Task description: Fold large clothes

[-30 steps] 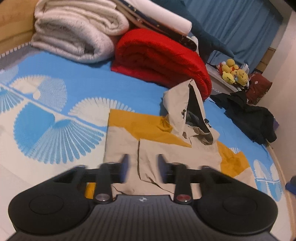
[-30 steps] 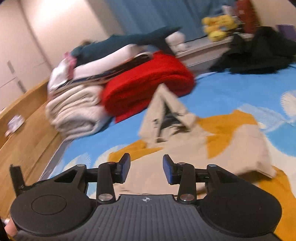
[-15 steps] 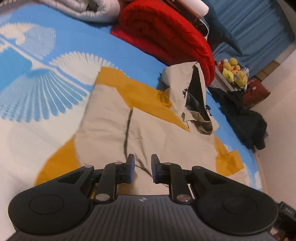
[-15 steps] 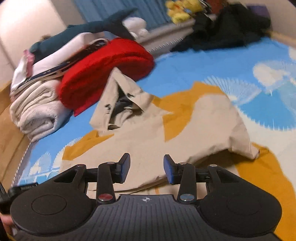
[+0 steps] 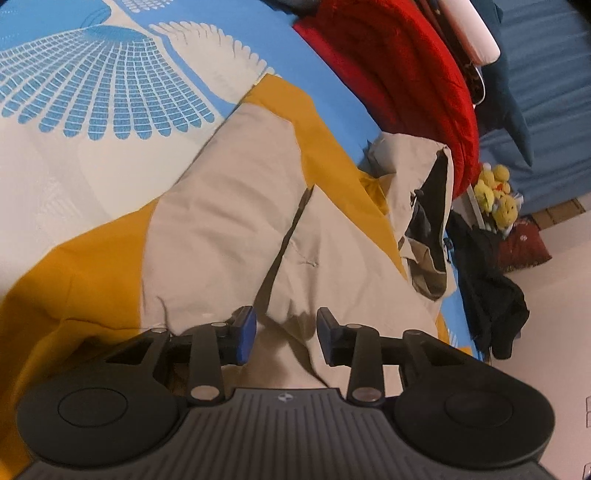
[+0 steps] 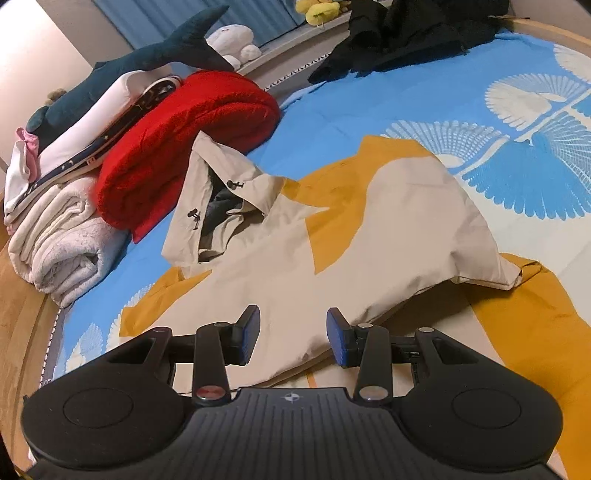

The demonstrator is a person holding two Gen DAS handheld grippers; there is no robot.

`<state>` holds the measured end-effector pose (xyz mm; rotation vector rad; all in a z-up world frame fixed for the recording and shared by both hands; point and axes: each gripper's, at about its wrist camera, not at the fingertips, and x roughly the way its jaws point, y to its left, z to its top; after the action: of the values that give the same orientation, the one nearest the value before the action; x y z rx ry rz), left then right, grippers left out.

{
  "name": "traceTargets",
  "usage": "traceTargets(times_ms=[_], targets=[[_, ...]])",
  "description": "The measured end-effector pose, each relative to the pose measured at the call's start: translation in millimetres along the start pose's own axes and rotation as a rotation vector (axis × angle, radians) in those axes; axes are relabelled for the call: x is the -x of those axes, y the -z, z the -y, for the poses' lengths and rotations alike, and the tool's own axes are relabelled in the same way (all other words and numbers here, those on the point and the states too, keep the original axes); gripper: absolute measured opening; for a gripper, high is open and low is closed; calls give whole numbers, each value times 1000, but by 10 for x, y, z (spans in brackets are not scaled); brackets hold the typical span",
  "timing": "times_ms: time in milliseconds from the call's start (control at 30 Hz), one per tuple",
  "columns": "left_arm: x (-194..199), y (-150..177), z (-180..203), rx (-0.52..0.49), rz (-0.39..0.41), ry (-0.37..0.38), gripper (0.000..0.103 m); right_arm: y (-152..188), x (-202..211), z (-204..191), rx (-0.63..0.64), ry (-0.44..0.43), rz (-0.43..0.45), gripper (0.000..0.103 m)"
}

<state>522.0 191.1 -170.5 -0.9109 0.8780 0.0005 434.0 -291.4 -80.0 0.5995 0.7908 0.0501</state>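
1. We see a bed (image 6: 369, 110) covered by a blue sheet with white fan-shaped prints.
2. On the sheet we find a beige and mustard hooded jacket (image 6: 369, 236) spread out, partly folded, its hood (image 6: 218, 206) standing up toward the red blanket.
3. Just behind the hood we see a rolled red blanket (image 6: 177, 147) lying on the sheet.
4. Beside the red blanket we see folded white blankets (image 6: 62, 236) near the wooden bed edge (image 6: 22, 314), with more bedding and a plush shark (image 6: 147, 55) stacked above.
5. At the far end of the bed we find a crumpled black garment (image 6: 406, 33), well apart from the jacket.
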Motion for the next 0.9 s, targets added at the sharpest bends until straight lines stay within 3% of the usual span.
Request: traceTargets(times_ms=[133, 167, 200, 333, 400, 500, 567, 667, 767, 833, 900], targets=[[-38, 31, 55, -6, 28, -2, 37, -13, -27, 19, 2, 3, -5, 42], [-26, 31, 65, -10, 35, -3, 30, -15, -39, 28, 1, 9, -5, 42], [-5, 32, 93, -24, 48, 1, 3, -20, -47, 38, -3, 11, -5, 42], [400, 0, 367, -93, 156, 39, 3, -33, -71, 79, -12, 18, -2, 42], [734, 23, 557, -156, 226, 20, 3, -33, -80, 98, -13, 19, -3, 42], [1032, 109, 717, -285, 305, -103, 8, -21, -122, 162, -36, 30, -17, 42], [1006, 132, 716, -311, 298, -248, 10, -8, -156, 204, -43, 55, -29, 42], [962, 157, 789, -404, 344, -363, 13, -10, -190, 277, -55, 87, -31, 42], [908, 193, 901, -495, 359, -307, 15, -41, -223, 330, -64, 106, -20, 42], [768, 180, 833, -497, 278, -236, 29, -50, -251, 376, -70, 126, -17, 42], [589, 166, 664, -434, 192, -237, 31, -54, -291, 433, -85, 141, -25, 42]])
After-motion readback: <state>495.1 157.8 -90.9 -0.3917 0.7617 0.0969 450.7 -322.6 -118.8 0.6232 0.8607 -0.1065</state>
